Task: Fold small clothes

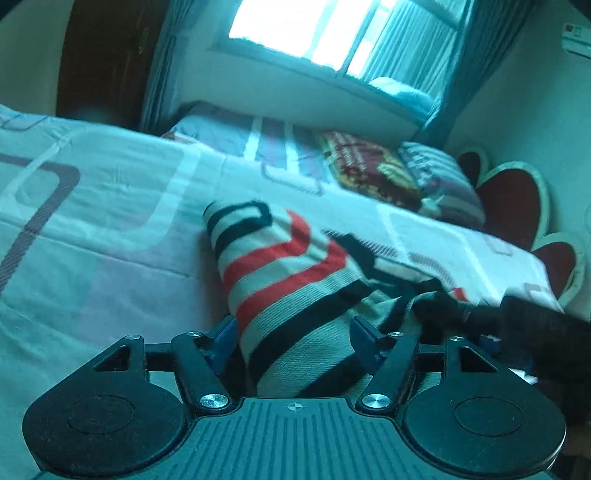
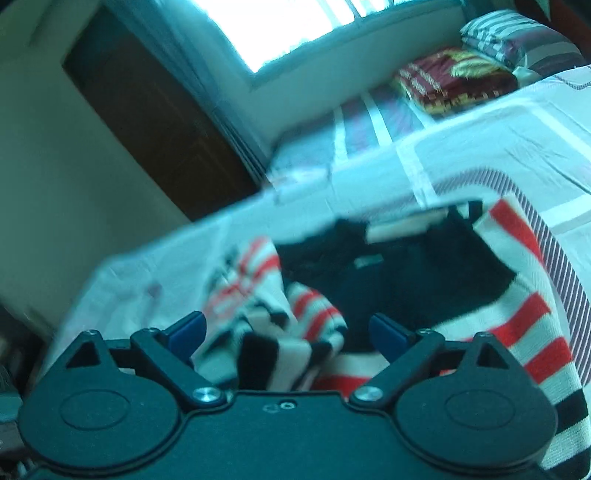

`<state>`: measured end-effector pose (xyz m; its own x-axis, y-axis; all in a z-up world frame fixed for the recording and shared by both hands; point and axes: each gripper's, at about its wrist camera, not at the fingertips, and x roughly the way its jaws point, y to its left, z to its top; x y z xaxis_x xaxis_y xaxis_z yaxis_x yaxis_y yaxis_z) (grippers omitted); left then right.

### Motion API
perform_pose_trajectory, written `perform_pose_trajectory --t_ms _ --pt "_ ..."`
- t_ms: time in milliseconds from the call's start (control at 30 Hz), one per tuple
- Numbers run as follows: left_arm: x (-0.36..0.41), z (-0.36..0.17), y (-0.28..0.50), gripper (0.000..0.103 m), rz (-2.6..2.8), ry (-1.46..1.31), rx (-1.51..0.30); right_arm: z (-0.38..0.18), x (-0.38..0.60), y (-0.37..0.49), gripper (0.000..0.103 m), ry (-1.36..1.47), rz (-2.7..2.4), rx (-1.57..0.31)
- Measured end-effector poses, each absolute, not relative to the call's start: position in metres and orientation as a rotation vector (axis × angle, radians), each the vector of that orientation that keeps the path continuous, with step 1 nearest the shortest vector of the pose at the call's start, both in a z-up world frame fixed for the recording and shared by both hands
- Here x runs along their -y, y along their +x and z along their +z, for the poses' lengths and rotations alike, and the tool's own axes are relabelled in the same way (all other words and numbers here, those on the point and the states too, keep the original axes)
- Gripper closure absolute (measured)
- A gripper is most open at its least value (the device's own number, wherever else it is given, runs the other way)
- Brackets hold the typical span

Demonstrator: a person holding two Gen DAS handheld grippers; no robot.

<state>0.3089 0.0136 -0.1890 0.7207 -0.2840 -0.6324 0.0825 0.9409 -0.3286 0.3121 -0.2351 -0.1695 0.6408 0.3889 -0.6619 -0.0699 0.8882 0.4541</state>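
A small knitted garment with white, red and black stripes [image 1: 291,280] lies bunched on the bed. In the left wrist view its near end lies between the spread blue fingertips [image 1: 225,332] of my left gripper [image 1: 295,332], which is open. In the right wrist view the garment [image 2: 517,295] spreads across the quilt with a dark inner part [image 2: 406,273] showing; a striped fold [image 2: 295,332] lies between the spread blue fingertips [image 2: 188,326] of my right gripper [image 2: 288,328], also open. The right gripper shows as a dark blur [image 1: 535,328] at the garment's right end.
The bed has a pale quilt [image 1: 110,206] with rounded-rectangle patterns. A red patterned blanket [image 1: 369,170] and a striped pillow [image 1: 443,181] lie at its head, by a red heart-shaped headboard [image 1: 513,203]. A window [image 1: 314,29] and a dark door [image 2: 147,110] are behind.
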Motion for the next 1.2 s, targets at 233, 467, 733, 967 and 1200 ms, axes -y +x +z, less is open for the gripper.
perform_pose_trajectory --t_ms 233,467,733,967,1200 --pt "-0.014 -0.196 0.325 0.037 -0.159 -0.3 -0.741 -0.177 0.229 0.3 0.082 0.417 0.35 -0.783" --pt "0.013 -0.185 0.325 0.037 -0.241 -0.287 -0.696 -0.143 0.242 0.231 0.087 0.231 0.242 -0.566" --pt "0.082 -0.189 0.297 0.024 -0.399 -0.137 -0.706 -0.174 0.286 0.167 0.087 0.198 -0.002 -0.568" --pt "0.084 -0.196 0.297 0.018 -0.369 -0.147 -0.761 -0.178 0.319 0.178 0.031 0.443 0.074 -0.648" --pt "0.072 -0.176 0.309 0.018 -0.342 -0.146 -0.7 -0.173 0.351 0.235 0.049 0.584 0.161 -0.716"
